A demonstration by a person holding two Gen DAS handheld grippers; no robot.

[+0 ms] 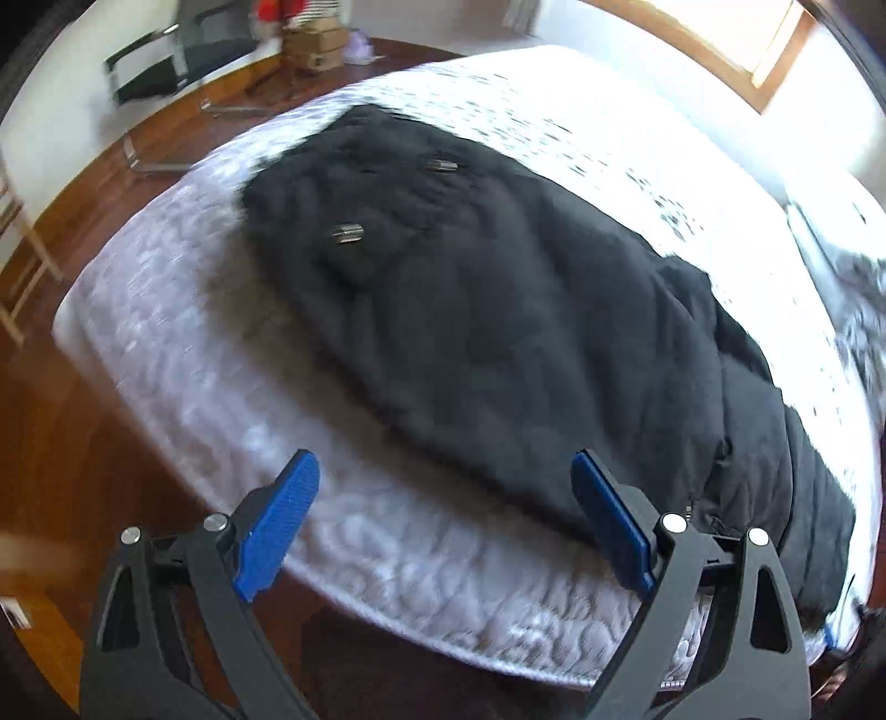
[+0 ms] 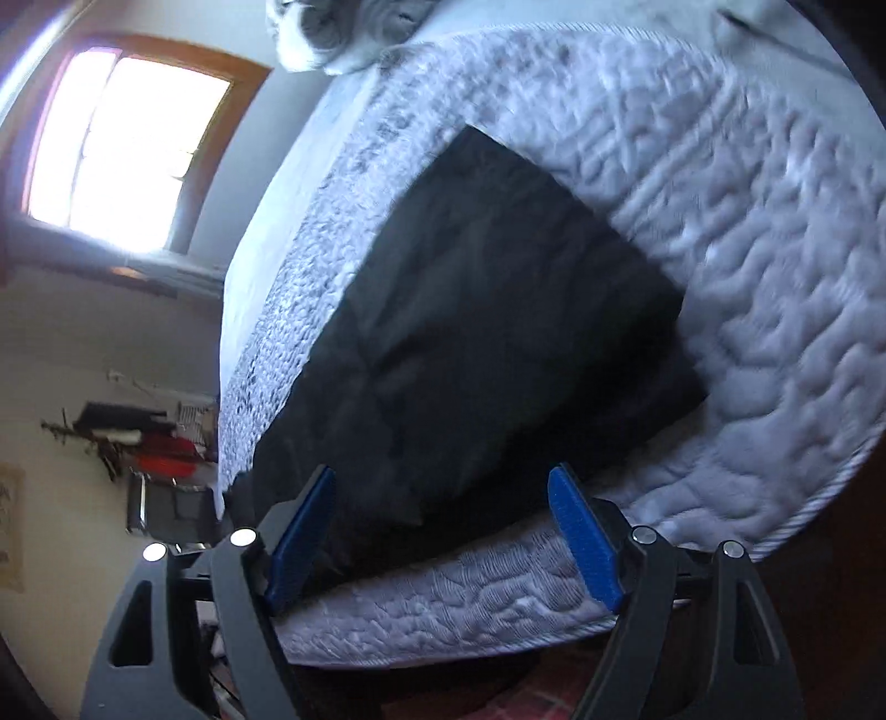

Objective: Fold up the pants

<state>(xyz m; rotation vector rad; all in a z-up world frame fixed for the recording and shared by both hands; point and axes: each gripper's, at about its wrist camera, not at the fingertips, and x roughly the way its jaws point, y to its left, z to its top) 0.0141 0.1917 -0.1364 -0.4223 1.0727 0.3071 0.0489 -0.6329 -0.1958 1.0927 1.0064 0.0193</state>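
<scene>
Black pants lie spread across a white quilted mattress, with two metal buttons near their far left end. My left gripper is open and empty, just above the pants' near edge by the mattress edge. In the right wrist view the pants lie flat on the mattress, one end reaching its near edge. My right gripper is open and empty, its blue pads either side of that near end.
A wooden floor surrounds the bed. A black chair and cardboard boxes stand at the far left. A grey and white bundle of bedding lies at the bed's far end. A bright window is on the wall.
</scene>
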